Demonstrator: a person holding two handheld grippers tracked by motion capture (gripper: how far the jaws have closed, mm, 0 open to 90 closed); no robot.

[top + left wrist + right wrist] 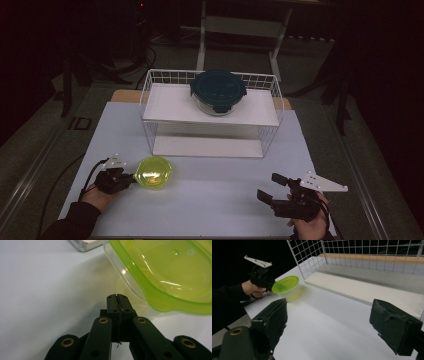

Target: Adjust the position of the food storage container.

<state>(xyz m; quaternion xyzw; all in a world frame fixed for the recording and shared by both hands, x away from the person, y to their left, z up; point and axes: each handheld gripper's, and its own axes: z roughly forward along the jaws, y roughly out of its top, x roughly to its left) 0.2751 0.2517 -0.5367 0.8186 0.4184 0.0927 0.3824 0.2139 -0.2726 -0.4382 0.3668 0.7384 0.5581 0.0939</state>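
The green-lidded container (155, 172) is positioned on the white table (210, 200), near its left front, in front of the wire rack (212, 112). The left gripper (117, 298) is pressed together with nothing between its 2 jaws, just beside the container's rim. The right gripper (272, 186) is spread wide, well apart from the container.

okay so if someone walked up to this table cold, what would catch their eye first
Probably the bright lime-green lidded container at the table's near left, vivid against the pale top; the left gripper sits right beside it, jaws shut. Next, the white wire rack at the back, with a dark teal-lidded glass container on its upper shelf.
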